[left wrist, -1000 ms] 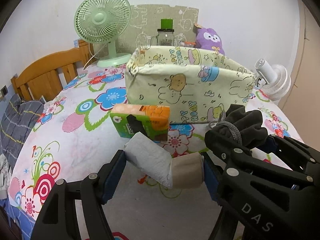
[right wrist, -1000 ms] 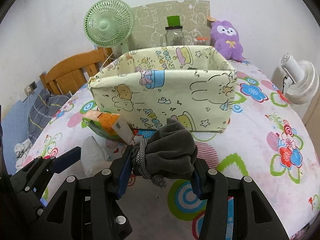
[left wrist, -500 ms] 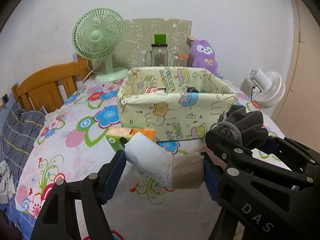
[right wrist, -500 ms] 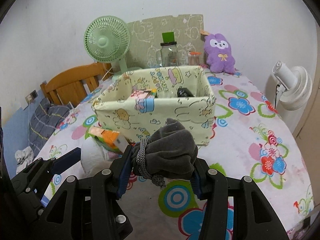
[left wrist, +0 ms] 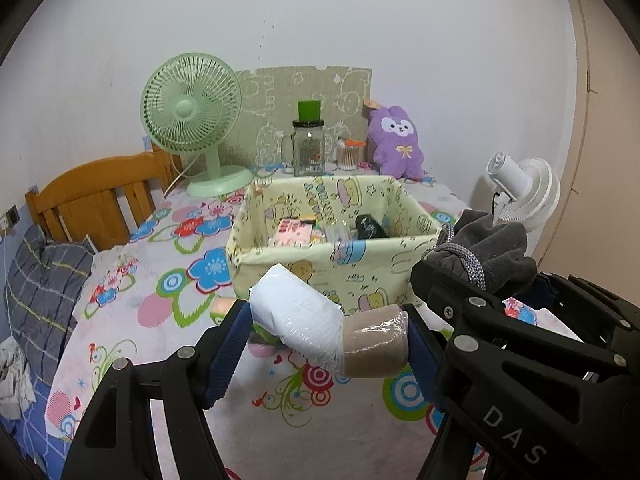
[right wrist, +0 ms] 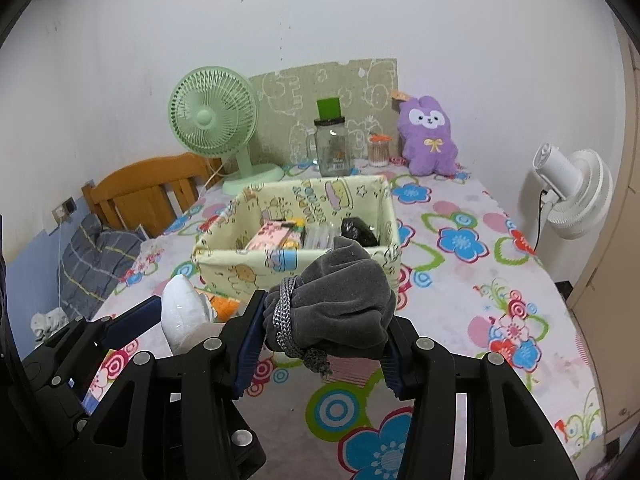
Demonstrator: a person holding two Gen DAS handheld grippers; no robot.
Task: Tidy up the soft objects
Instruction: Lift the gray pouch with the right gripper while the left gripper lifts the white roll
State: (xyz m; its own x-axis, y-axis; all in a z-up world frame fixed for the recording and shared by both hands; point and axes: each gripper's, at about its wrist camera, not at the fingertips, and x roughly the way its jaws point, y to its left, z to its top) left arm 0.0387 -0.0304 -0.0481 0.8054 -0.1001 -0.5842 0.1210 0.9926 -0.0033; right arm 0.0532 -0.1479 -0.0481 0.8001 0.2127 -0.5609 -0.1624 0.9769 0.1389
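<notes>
Standing by the table, this is how it looks:

Table: the flowered tablecloth (right wrist: 460, 264) runs from the wall to the near edge; its right side and near part lie bare.
Fabric bin: a pale yellow cartoon-print bin (left wrist: 320, 256) sits toward the middle of the table, open at the top, with a pink packet and a dark item inside.
Far edge: a green fan (left wrist: 192, 120) at the far left corner, a glass jar (left wrist: 309, 148) with a green lid in the middle, a purple plush (right wrist: 430, 136) to its right.
Right edge: a white fan (right wrist: 572, 196) stands just off the table's right side.
Left edge: a wooden headboard (right wrist: 148, 192) stands beyond it.
Right gripper (right wrist: 320, 340): jaws partway apart and pressed on a grey drawstring pouch (right wrist: 336, 304), held above the table on the near side of the bin's front wall.
Left gripper (left wrist: 326, 336): jaws fairly wide and clamped on the ends of a plastic-wrapped roll (left wrist: 300, 312), white with a beige end, held above the table before the bin's front wall.
Small box: an orange-and-green box (right wrist: 226, 304) lies on the cloth at the bin's front left corner, mostly hidden.
</notes>
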